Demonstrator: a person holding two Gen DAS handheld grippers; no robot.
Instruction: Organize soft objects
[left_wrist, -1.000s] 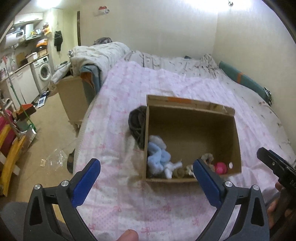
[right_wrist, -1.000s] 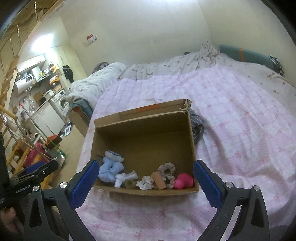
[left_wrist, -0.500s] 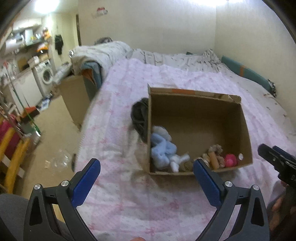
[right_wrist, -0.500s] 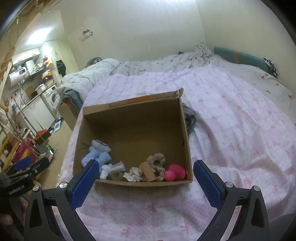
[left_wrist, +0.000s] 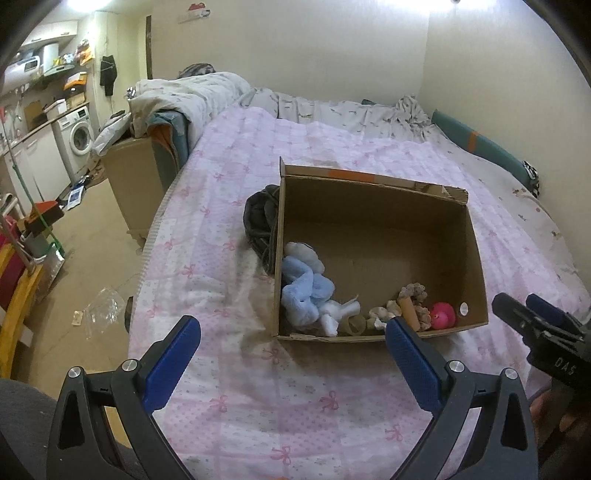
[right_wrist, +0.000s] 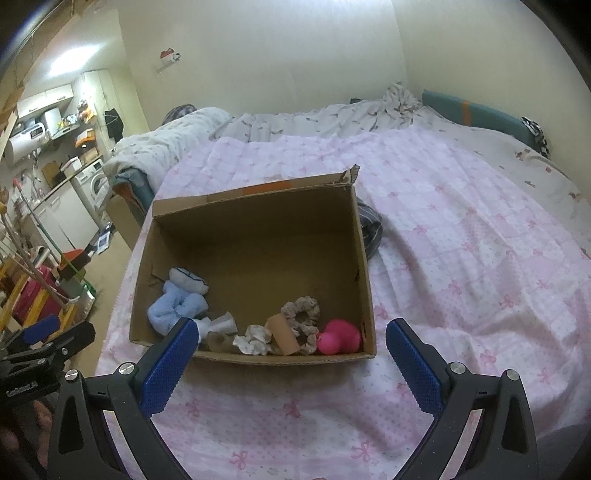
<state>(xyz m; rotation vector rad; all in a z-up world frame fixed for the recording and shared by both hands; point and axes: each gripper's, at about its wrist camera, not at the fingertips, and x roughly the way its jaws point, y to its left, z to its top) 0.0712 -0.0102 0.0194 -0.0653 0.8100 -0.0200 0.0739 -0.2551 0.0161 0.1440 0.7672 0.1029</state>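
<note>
My 2 grippers, left and right, gape wide, holding nothing. 1 box on the bed holds 1 pink toy and 2 scrunchies.

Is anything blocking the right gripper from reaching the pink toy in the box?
Only the box's near wall. The pink toy lies just behind it in the near right corner, with the scrunchie beside it. The right gripper is open above the bedspread, and the box is open on top.

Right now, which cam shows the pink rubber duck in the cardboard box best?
Right wrist: the pink rubber duck sits unobstructed in the near right corner of the cardboard box. Left wrist shows the duck smaller, farther off.
</note>
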